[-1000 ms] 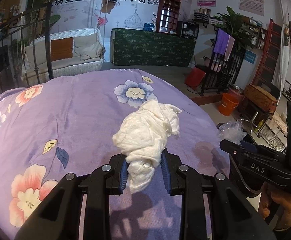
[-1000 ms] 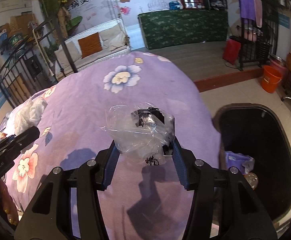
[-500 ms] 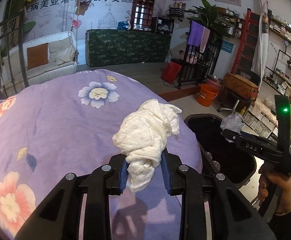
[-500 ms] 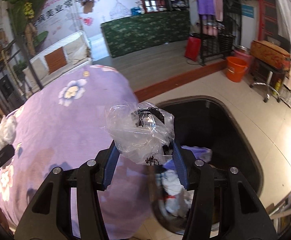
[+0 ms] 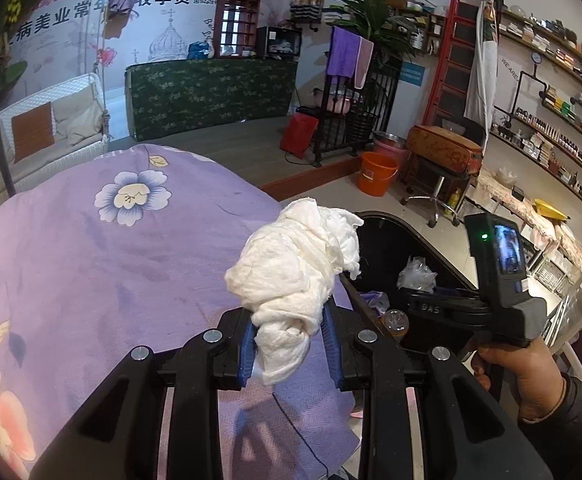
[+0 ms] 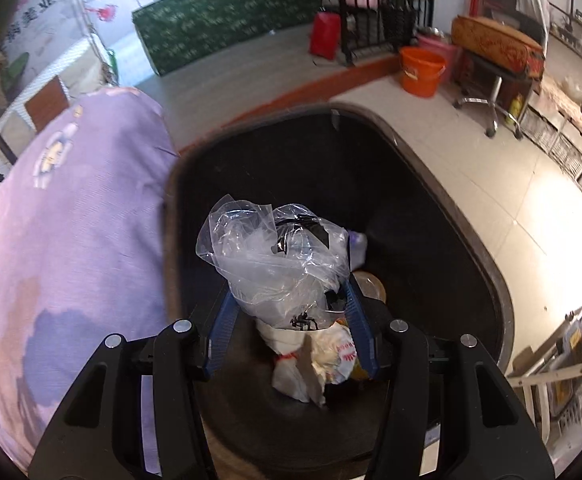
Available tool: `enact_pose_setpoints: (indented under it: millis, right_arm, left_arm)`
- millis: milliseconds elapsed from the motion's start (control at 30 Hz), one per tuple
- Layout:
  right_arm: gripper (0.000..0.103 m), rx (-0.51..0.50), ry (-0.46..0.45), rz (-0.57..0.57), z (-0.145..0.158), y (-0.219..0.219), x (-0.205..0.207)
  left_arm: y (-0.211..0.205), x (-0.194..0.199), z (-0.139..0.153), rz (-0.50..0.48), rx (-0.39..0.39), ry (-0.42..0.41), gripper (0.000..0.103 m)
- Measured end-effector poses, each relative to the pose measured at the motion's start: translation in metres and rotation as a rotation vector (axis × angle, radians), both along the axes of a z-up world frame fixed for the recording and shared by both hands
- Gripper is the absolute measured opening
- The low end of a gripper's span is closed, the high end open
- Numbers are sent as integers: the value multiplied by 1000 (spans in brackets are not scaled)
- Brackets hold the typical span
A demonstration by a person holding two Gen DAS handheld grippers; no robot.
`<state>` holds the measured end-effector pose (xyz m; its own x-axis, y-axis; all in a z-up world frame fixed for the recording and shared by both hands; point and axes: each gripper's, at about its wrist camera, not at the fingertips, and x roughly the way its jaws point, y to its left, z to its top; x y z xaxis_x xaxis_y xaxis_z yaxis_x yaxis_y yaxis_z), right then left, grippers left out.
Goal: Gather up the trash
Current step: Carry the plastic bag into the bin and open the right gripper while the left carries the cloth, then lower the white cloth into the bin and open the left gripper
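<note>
My left gripper (image 5: 289, 348) is shut on a crumpled white tissue wad (image 5: 291, 264), held above the right edge of the purple flowered tablecloth (image 5: 91, 260). My right gripper (image 6: 289, 330) is shut on a crumpled clear plastic bag (image 6: 275, 256) and holds it over the open black trash bin (image 6: 431, 208). The bin holds white wrappers (image 6: 315, 360) and other trash at its bottom. In the left wrist view the right gripper (image 5: 443, 308), with the plastic bag (image 5: 417, 274), hangs over the bin (image 5: 379, 236).
The purple tablecloth (image 6: 71, 240) borders the bin's left side. An orange bucket (image 5: 377, 174), a stool (image 5: 439, 184), a black metal rack (image 5: 355, 108) and wall shelves (image 5: 563, 120) stand on the tiled floor beyond the bin.
Both grippers have swung right from over the tablecloth. The right gripper with the plastic bag now hangs over the bin's inside; the left, still gripping the tissue, nears the table's right edge.
</note>
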<state>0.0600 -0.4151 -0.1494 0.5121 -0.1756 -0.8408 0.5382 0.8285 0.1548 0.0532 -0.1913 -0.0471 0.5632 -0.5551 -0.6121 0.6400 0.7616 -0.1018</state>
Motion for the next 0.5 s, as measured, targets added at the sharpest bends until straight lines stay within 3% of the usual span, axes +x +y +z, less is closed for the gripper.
enact_pose_setpoints:
  millis: [200,267,333,367,500]
  right_arm:
    - [53,53,82,-29,-25,-13,6]
    - [58,57,95,-46,-29,-13,7]
    - [74,75,82,-57,-31,-15,6]
    - [78,74,77,-64,-32,-14,5]
    - [78,69,43,-72,-29,-12,2]
  left_arm:
    - [-7,-1,-4,-16,8,17,28]
    - [-7,-1,-4,-17,7,21,28]
    - [-8,-1,-5,-19,7,25,28]
    - [-9,-1,-6,-20,8,26,28]
    - [-11,-1,-7,-29,4,38,28]
